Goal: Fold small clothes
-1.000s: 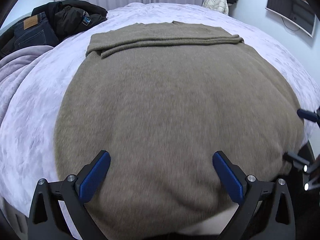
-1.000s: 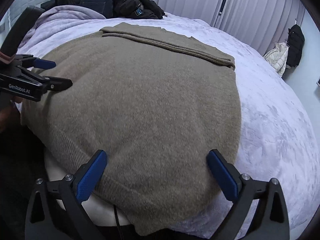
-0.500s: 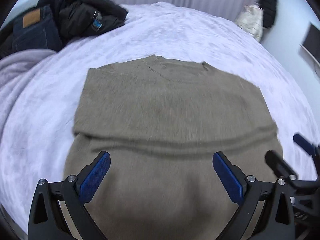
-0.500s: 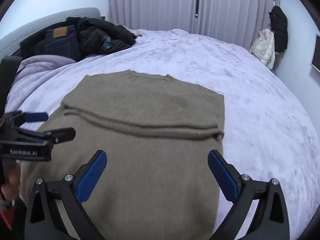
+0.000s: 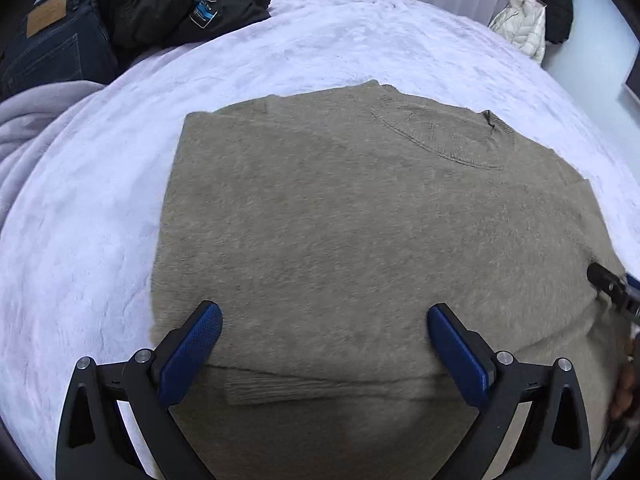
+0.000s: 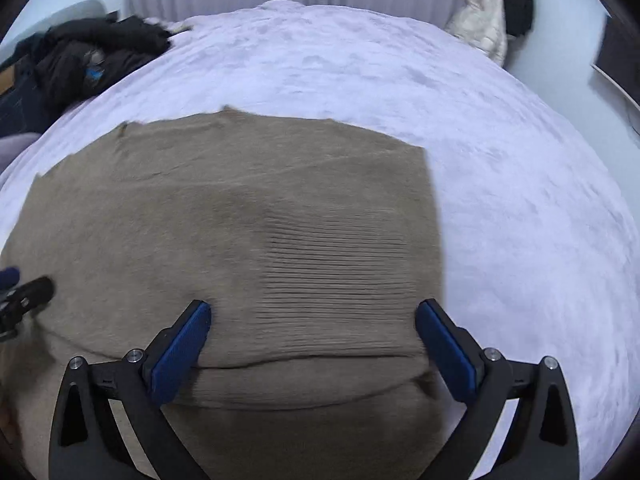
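Observation:
An olive-brown knit sweater lies flat on the lilac bed cover, sleeves folded in, collar at the far side. It also shows in the right wrist view, with a ribbed cuff across its right part. My left gripper is open and empty, hovering over the sweater's near left part. My right gripper is open and empty over the near right part, its right finger near the sweater's right edge. Each gripper's tip shows at the edge of the other's view.
The lilac bed cover surrounds the sweater. Dark jeans and a black jacket are piled at the far left. A folded grey blanket lies at the left. Coats hang at the far right wall.
Both grippers have risen and moved forward over the sweater. The whole garment up to its collar has come into view, and both stayed open.

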A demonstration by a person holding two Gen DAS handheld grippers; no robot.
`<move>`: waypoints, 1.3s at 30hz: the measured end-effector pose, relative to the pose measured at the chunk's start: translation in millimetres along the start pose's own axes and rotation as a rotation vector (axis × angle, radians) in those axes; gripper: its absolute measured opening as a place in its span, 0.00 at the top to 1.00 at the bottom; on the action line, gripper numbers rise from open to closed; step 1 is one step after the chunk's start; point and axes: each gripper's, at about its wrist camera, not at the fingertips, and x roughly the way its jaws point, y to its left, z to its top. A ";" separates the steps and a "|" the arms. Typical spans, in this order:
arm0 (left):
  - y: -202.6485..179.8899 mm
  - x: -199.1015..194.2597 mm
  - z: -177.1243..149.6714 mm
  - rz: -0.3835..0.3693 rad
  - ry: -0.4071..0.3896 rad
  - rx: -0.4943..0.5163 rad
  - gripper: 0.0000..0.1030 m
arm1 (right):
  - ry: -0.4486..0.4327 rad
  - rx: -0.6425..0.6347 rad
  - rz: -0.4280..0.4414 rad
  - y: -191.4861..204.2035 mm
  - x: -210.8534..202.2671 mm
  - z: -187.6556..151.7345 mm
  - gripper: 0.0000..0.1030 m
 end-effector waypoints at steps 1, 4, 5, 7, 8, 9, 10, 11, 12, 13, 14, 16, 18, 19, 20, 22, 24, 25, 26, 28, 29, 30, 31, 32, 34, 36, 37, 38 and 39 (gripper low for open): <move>4.8 -2.3 0.5 -0.017 -0.001 -0.002 0.00 | 0.016 0.054 0.074 -14.4 3.1 -1.4 0.01; 7.9 -22.7 -2.6 0.002 -0.018 -0.043 0.00 | 0.009 0.061 0.070 -17.0 -10.0 -4.7 0.01; 6.4 -36.5 -8.8 0.007 -0.047 -0.054 0.00 | -0.017 0.048 0.043 -11.3 -21.6 -6.9 0.01; -3.4 -56.0 -27.9 -0.052 -0.082 -0.018 0.00 | -0.099 -0.006 0.098 6.1 -53.2 -21.1 0.01; -10.9 -57.9 -36.6 -0.072 -0.073 0.015 0.00 | -0.112 -0.047 0.146 17.2 -63.7 -31.2 0.01; -18.5 -56.0 -45.2 -0.070 -0.054 0.047 0.00 | -0.110 -0.096 0.180 29.9 -70.5 -39.3 0.01; -21.2 -52.3 -53.6 -0.050 -0.030 0.066 0.00 | -0.095 -0.155 0.197 44.0 -74.4 -49.1 0.01; -23.0 -46.3 -60.4 -0.026 -0.008 0.075 0.00 | -0.068 -0.218 0.199 58.8 -74.1 -59.5 0.01; -21.2 -42.6 -67.3 0.002 0.009 0.077 0.00 | -0.033 -0.271 0.191 70.7 -70.5 -69.6 0.01; -16.5 -44.5 -76.7 0.017 0.007 0.074 0.00 | 0.006 -0.317 0.170 79.6 -64.9 -81.7 0.01; -11.6 -52.0 -86.8 0.014 -0.006 0.067 0.00 | 0.024 -0.342 0.148 82.7 -62.7 -92.7 0.01; -2.6 -71.3 -112.9 0.003 -0.026 0.070 0.00 | -0.014 -0.359 0.142 75.4 -75.0 -114.6 0.01; 2.6 -84.8 -140.6 0.008 -0.038 0.117 0.00 | -0.029 -0.354 0.179 57.5 -94.0 -140.3 0.01; 3.3 -93.4 -159.0 0.021 -0.056 0.159 0.00 | -0.038 -0.355 0.198 47.7 -101.2 -153.9 0.01; 3.4 -101.0 -173.3 0.031 -0.077 0.190 0.00 | -0.062 -0.363 0.218 36.0 -111.3 -172.8 0.01; 9.1 -113.0 -196.8 0.024 -0.101 0.227 0.00 | -0.127 -0.404 0.236 17.9 -127.7 -205.4 0.01; 16.0 -123.5 -213.3 -0.018 -0.108 0.232 0.00 | -0.159 -0.454 0.229 3.2 -137.5 -234.1 0.01; 22.7 -129.4 -217.4 -0.042 -0.119 0.227 0.00 | -0.172 -0.474 0.212 -2.3 -143.4 -246.4 0.01; 28.5 -135.3 -222.5 -0.058 -0.135 0.212 0.00 | -0.164 -0.490 0.190 -6.6 -148.2 -256.0 0.01; 41.7 -137.0 -226.4 -0.110 -0.130 0.146 0.00 | -0.113 -0.484 0.176 -17.8 -152.8 -265.8 0.01; 48.3 -132.0 -226.4 -0.147 -0.106 0.110 0.00 | -0.125 -0.450 0.186 -26.4 -157.6 -268.4 0.01; 52.1 -125.5 -225.1 -0.167 -0.090 0.083 0.00 | -0.146 -0.410 0.201 -35.0 -160.9 -268.1 0.01; 56.8 -121.4 -225.3 -0.182 -0.097 0.064 0.00 | -0.161 -0.375 0.225 -42.1 -162.5 -267.3 0.01; 59.2 -119.7 -225.8 -0.198 -0.108 0.052 0.00 | -0.162 -0.347 0.260 -48.5 -161.0 -266.1 0.01; 59.6 -116.6 -225.8 -0.206 -0.129 0.023 0.00 | -0.147 -0.310 0.300 -49.8 -149.6 -257.9 0.01; 55.6 -115.0 -226.5 -0.175 -0.151 -0.017 0.00 | -0.166 -0.300 0.292 -43.7 -142.0 -254.3 0.00; 53.3 -115.5 -228.8 -0.154 -0.155 -0.018 0.00 | -0.185 -0.301 0.275 -36.8 -141.0 -253.7 0.00; 50.8 -115.7 -230.7 -0.137 -0.156 -0.004 0.00 | -0.196 -0.307 0.271 -33.3 -143.2 -257.4 0.00; 49.3 -115.2 -232.8 -0.124 -0.156 0.008 0.00 | -0.203 -0.320 0.284 -26.5 -144.8 -258.5 0.00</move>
